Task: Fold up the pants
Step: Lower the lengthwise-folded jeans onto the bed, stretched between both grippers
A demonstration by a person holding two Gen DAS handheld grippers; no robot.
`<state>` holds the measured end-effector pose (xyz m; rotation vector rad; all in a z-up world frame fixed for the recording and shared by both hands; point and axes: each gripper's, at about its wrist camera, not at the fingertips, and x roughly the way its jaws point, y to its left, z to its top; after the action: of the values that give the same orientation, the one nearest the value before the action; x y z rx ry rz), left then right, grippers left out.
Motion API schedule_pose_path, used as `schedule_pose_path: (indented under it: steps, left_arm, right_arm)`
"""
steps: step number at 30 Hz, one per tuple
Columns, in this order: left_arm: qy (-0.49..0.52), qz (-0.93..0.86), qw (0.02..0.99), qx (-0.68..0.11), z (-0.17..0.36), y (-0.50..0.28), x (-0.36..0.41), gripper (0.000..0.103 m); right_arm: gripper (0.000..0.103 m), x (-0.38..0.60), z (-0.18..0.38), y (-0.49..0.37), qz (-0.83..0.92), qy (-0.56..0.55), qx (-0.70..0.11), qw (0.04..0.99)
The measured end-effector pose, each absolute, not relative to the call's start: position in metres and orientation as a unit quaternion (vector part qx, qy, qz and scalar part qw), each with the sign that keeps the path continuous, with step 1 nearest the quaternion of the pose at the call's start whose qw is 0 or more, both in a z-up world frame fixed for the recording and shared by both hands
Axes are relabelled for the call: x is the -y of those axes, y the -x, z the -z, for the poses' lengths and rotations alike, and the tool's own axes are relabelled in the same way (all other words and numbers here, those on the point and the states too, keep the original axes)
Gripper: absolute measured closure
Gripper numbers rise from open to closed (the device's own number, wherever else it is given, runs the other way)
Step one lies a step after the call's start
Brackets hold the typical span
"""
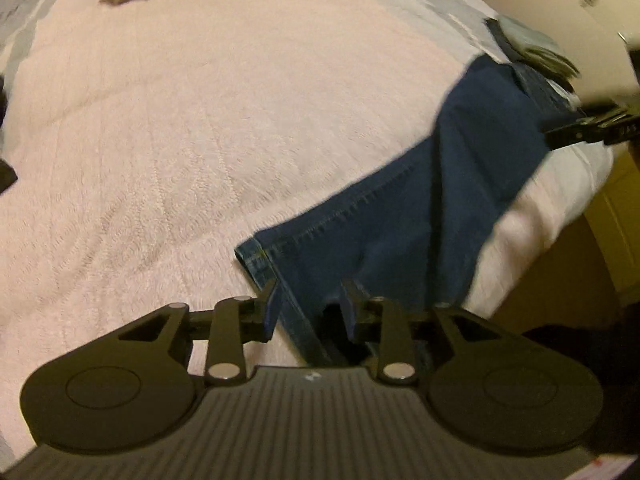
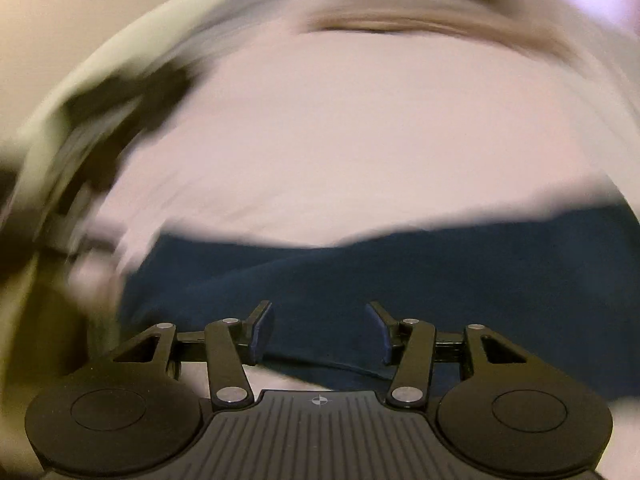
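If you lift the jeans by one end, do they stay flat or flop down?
Probably flop. The jeans already drape and crease over the bed, so they look soft, not stiff. The stitched hem looks thick, so denim is likely heavy for cloth and would sag between grips. It should not slip much on the fuzzy cover.

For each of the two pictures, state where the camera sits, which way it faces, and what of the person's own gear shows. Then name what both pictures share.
Left wrist view: sits behind the left tongs, faces along the jeans across the pink blanket; its fingers straddle the hem end, and the right tongs enter at the far right.
Right wrist view: sits behind the right tongs, open, faces low over the jeans toward the blanket; heavily motion-blurred.
Shared: the jeans and the blanket.
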<state>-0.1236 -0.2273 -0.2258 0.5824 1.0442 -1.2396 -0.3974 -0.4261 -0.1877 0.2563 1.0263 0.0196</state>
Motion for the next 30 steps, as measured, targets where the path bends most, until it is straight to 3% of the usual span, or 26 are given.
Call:
schedule_pose_path:
  steps: [5, 7, 10, 11, 12, 14, 16, 18, 21, 22, 24, 30]
  left_arm:
    - [-0.290, 0.589, 0.638, -0.403, 0.221, 0.161, 0.210, 0.067]
    - [-0.307, 0.609, 0.628, -0.375, 0.221, 0.178, 0.210, 0.053]
    - [-0.345, 0.627, 0.612, -0.336, 0.224, 0.210, 0.214, 0.046]
    - [-0.361, 0.632, 0.605, -0.324, 0.227, 0.222, 0.217, 0.045]
    - [-0.378, 0.632, 0.601, -0.310, 0.231, 0.234, 0.220, 0.042]
    - [-0.403, 0.630, 0.597, -0.291, 0.240, 0.252, 0.229, 0.042]
    - [-0.437, 0.614, 0.600, -0.270, 0.251, 0.267, 0.240, 0.043]
    - [-0.469, 0.601, 0.594, -0.255, 0.261, 0.275, 0.250, 0.049]
    - [-0.509, 0.581, 0.592, -0.231, 0.261, 0.274, 0.261, 0.088]
    - [-0.515, 0.577, 0.592, -0.227, 0.256, 0.268, 0.264, 0.096]
    - [-0.526, 0.561, 0.606, -0.205, 0.237, 0.253, 0.273, 0.101]
    - [-0.553, 0.513, 0.651, -0.088, 0.188, 0.236, 0.283, 0.101]
  right_arm:
    - [0.055, 0.349, 0.219, 0.372, -0.177, 0.152, -0.481, 0.845]
    - [0.056, 0.334, 0.242, 0.371, -0.225, 0.219, -0.479, 0.820]
    - [0.056, 0.324, 0.275, 0.377, -0.270, 0.313, -0.464, 0.784]
    - [0.063, 0.325, 0.283, 0.380, -0.272, 0.339, -0.455, 0.777]
    - [0.081, 0.326, 0.288, 0.381, -0.272, 0.353, -0.448, 0.775]
    - [0.103, 0.332, 0.291, 0.378, -0.267, 0.351, -0.446, 0.779]
    - [0.103, 0.341, 0.283, 0.372, -0.262, 0.322, -0.451, 0.790]
    - [0.103, 0.348, 0.271, 0.369, -0.253, 0.291, -0.458, 0.801]
    - [0.103, 0.362, 0.252, 0.361, -0.246, 0.262, -0.464, 0.810]
    - [0.103, 0.365, 0.246, 0.358, -0.243, 0.257, -0.461, 0.813]
    - [0.103, 0.373, 0.229, 0.348, -0.228, 0.259, -0.445, 0.826]
    - [0.103, 0.385, 0.196, 0.337, -0.164, 0.243, -0.376, 0.879]
